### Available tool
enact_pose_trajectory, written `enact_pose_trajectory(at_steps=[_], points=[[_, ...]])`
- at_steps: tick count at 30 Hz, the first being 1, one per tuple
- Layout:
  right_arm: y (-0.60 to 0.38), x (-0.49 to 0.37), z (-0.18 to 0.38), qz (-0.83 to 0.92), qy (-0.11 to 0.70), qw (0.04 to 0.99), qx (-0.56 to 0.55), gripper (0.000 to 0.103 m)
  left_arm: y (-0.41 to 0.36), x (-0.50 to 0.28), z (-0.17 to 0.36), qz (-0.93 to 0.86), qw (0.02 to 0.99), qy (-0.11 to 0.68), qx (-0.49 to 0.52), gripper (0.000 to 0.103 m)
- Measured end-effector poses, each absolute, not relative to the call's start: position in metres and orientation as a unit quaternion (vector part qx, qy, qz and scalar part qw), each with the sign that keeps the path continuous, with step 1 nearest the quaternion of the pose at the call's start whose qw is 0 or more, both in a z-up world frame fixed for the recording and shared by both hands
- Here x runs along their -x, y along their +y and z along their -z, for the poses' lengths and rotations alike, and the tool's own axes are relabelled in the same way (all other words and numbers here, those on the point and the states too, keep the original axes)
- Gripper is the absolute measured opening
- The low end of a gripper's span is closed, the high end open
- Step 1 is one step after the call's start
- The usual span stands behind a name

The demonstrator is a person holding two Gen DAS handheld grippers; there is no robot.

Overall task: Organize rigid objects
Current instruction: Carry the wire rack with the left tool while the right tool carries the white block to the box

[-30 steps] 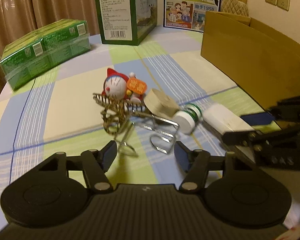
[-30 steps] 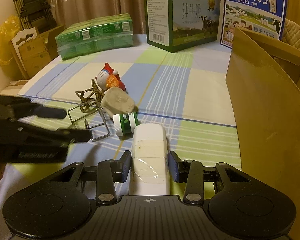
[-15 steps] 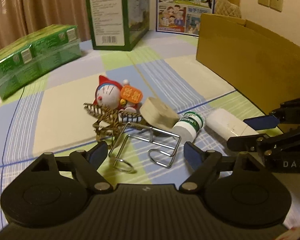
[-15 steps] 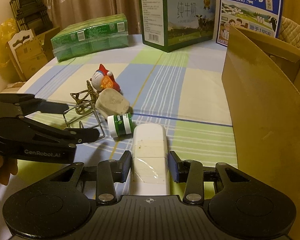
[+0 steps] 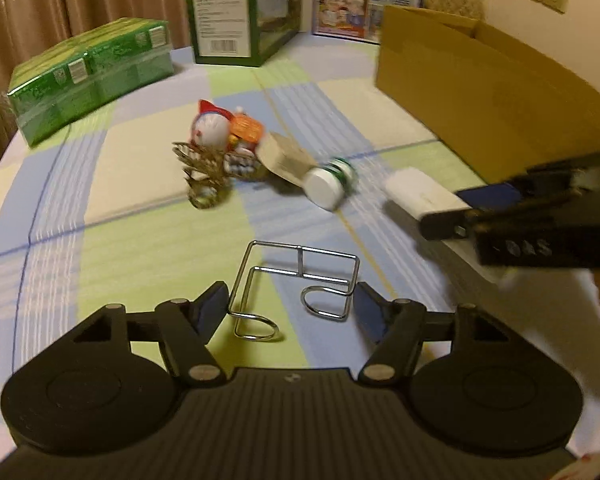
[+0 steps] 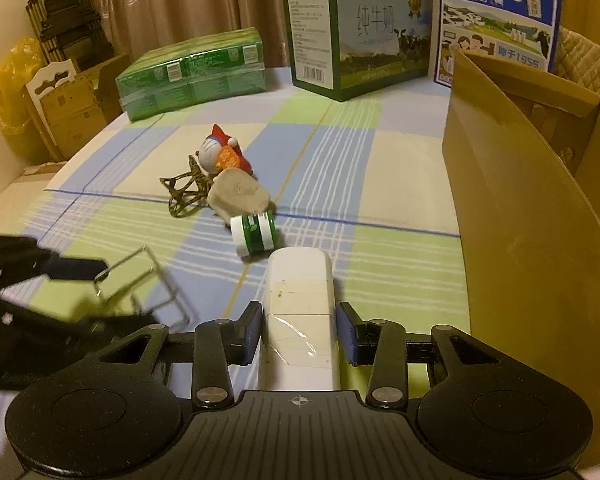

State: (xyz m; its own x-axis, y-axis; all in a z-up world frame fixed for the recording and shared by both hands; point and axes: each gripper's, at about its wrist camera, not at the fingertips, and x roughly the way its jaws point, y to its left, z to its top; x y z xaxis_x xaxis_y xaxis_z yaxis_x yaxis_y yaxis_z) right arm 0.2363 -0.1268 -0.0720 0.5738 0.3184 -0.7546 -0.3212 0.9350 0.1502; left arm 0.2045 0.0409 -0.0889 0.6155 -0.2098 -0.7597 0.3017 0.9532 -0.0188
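My left gripper [image 5: 290,306] is shut on a chrome wire rack [image 5: 296,280] and holds it off the checked tablecloth, apart from the pile. My right gripper [image 6: 298,332] has its jaws around a white rectangular box [image 6: 300,304] that lies on the cloth; small gaps show at both pads. Beyond lie a green-and-white bottle [image 6: 254,234], a beige block [image 6: 238,196], a brown wire ornament [image 6: 184,194] and a Doraemon toy [image 6: 220,152]. The rack also shows blurred in the right wrist view [image 6: 140,284].
An open cardboard box [image 6: 532,216] stands along the right side. A green milk carton [image 6: 352,36], a blue milk carton [image 6: 496,20] and a shrink-wrapped green pack [image 6: 192,72] stand at the back. Cartons and a folding ladder [image 6: 64,28] are beyond the left edge.
My left gripper closed on the wire rack and pulled it back, away from the ornament and the bottle. My right gripper stayed around the white box.
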Motion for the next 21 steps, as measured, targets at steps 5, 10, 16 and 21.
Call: enact_pose_trajectory(at_steps=[5, 10, 16, 21], points=[[-0.127, -0.229, 0.073, -0.18, 0.429, 0.885, 0.008, 0.037, 0.037, -0.2, 0.086, 0.154, 0.904, 0.389, -0.082, 0.08], [-0.127, -0.234, 0.075, -0.174, 0.429, 0.886, 0.009, 0.037, 0.037, -0.215, 0.093, 0.168, 0.894, 0.408, -0.084, 0.079], [-0.124, -0.235, 0.078, -0.176, 0.432, 0.885, 0.011, 0.037, 0.038, -0.221, 0.093, 0.174, 0.891, 0.413, -0.069, 0.072], [-0.125, -0.237, 0.08, -0.171, 0.435, 0.884, 0.007, 0.037, 0.035, -0.222, 0.094, 0.171, 0.891, 0.413, -0.078, 0.071]])
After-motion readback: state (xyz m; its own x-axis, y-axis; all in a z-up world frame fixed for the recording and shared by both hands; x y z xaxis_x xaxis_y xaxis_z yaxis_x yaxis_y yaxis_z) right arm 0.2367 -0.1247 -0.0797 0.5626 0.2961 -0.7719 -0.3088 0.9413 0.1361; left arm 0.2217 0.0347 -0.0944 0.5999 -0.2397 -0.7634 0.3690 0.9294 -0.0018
